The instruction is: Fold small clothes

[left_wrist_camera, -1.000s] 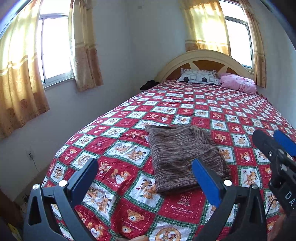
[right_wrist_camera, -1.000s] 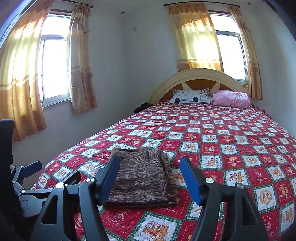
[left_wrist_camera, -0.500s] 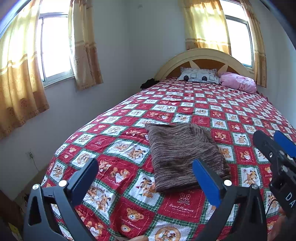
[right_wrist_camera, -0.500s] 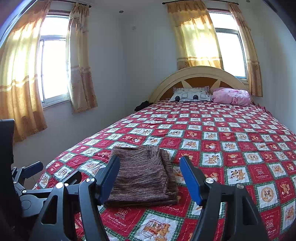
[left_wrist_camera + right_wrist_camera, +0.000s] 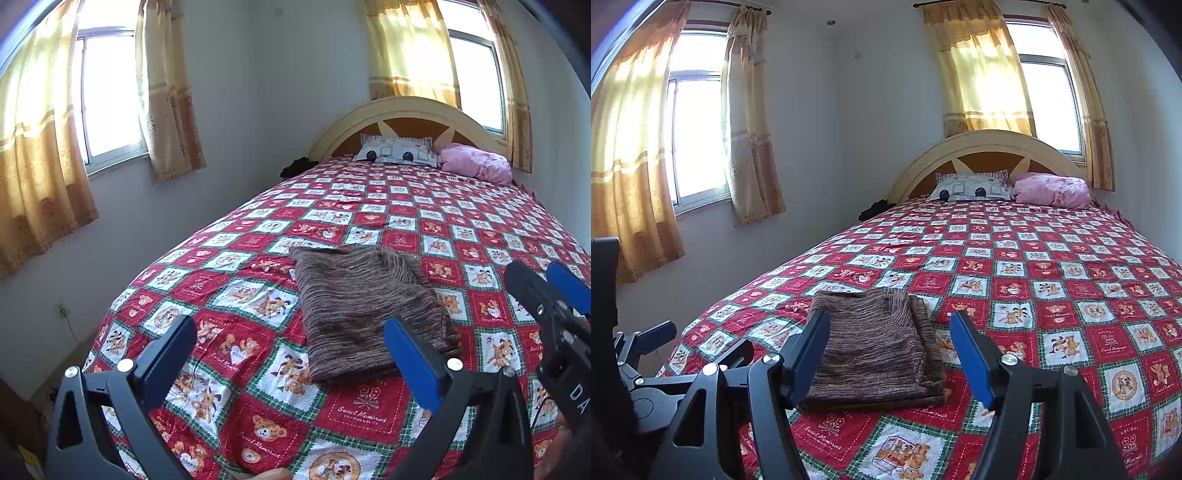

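Sunlit bedroom on both my feeds, pale walls (image 5: 303,74) all round and gold curtains (image 5: 750,122) hanging at the windows (image 5: 698,136) in the upper left and upper right of each frame. Filling the middle and right is the big bed (image 5: 1071,295), dressed in a red, white and green patchwork bedspread (image 5: 258,369) printed with little bears. Up top I've got the arched cream headboard (image 5: 402,110), with a grey patterned pillow (image 5: 971,186) and a pink pillow (image 5: 1052,190) side by side against it. A dark bundle (image 5: 295,168) sits at the bed's far left edge; I can't tell what it is.

Now the brown knit garment (image 5: 365,306): it's lying folded into a neat rectangle on the bedspread, centre of the left wrist view and lower centre-left of the right wrist view (image 5: 875,347), flat, with nothing touching it.

My left gripper (image 5: 291,365) is across the bottom of its frame, jaws spread wide and holding nothing, hovering short of the garment's near edge. My right gripper (image 5: 890,358) is the same story, jaws well apart and empty, framing the garment between the blue pads (image 5: 971,358). On the left wrist feed I can see the right gripper poking in at the right edge, and the left one shows at the lower left of the right wrist feed.
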Demonstrator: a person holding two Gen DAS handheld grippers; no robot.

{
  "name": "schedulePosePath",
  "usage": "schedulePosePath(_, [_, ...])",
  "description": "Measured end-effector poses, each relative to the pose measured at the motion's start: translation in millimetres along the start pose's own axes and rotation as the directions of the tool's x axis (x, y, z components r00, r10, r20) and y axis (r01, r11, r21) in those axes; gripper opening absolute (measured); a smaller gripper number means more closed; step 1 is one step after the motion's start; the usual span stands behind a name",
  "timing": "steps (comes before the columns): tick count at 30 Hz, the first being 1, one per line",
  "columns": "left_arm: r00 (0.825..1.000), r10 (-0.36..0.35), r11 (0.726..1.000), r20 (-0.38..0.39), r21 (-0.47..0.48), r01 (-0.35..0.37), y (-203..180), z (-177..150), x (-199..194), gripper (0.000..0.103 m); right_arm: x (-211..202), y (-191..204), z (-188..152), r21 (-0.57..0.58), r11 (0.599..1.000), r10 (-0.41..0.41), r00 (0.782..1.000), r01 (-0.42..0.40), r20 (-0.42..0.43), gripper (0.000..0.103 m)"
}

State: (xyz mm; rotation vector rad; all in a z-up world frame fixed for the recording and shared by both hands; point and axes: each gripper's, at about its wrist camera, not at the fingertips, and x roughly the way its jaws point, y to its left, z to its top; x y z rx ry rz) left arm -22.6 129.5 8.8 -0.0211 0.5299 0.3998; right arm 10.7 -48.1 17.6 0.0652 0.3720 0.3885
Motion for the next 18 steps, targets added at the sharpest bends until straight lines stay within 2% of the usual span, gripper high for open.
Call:
schedulePosePath(4, [1.000, 0.011, 1.000, -0.004, 0.005, -0.011, -0.9, -0.2, 1.9, 0.103, 0.1, -0.5, -0.5, 0.000, 1.000, -0.001, 1.000, 0.001, -0.003, 0.068])
schedulePosePath(11, [0.999, -0.035, 0.999, -0.016, -0.031, 0.035, 3.2, -0.3, 3.0, 0.103, 2.0, -1.1, -2.4, 0.004, 1.000, 0.001, 1.000, -0.001, -0.013, 0.068])
schedulePosePath(18, [0.999, -0.033, 0.999, -0.022, -0.021, 0.033, 1.2, 0.4, 4.5, 0.103, 3.9, -2.0, -3.5, 0.007, 1.000, 0.000, 1.000, 0.000, -0.017, 0.068])
